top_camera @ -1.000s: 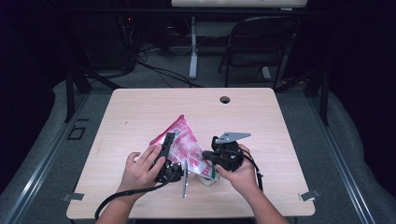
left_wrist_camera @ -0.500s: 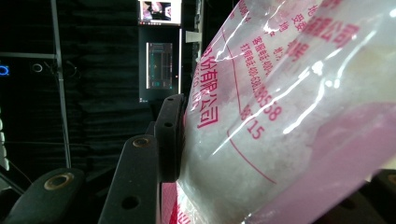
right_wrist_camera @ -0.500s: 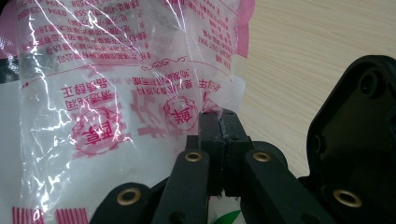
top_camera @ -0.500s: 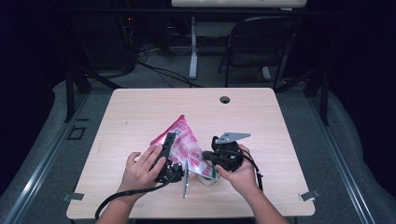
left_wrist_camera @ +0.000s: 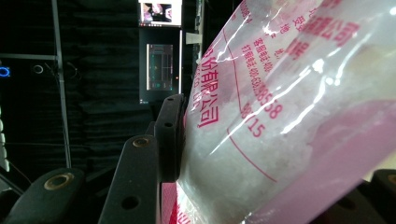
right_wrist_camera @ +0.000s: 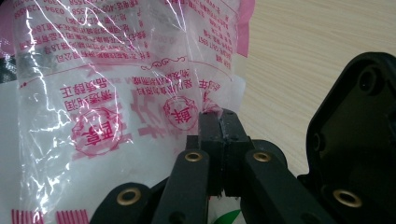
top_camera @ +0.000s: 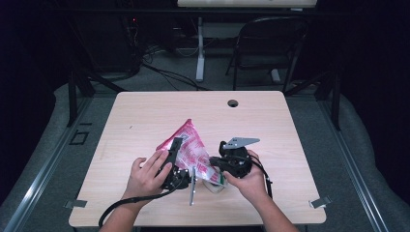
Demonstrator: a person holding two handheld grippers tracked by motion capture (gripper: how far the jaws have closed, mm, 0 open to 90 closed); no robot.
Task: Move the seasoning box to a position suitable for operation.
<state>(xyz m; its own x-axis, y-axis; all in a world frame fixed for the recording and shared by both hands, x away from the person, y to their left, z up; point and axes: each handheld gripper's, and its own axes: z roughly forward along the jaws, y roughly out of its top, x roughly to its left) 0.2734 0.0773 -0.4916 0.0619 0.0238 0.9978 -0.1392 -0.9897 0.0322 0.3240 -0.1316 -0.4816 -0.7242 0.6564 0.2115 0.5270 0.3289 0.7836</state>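
The right tongs [right_wrist_camera: 219, 122] are clenched on a thin edge of the pink-printed plastic bag [top_camera: 191, 147], while the left tongs [top_camera: 175, 153] grasp its bulky side, 1 pad [left_wrist_camera: 169, 137] pressed flat against it. The bag sits raised between both tongs, above the bench [top_camera: 145, 111]. It looks unopened, so likely little is done. The left gripper view reveals white grains inside; the high view shows both hands.
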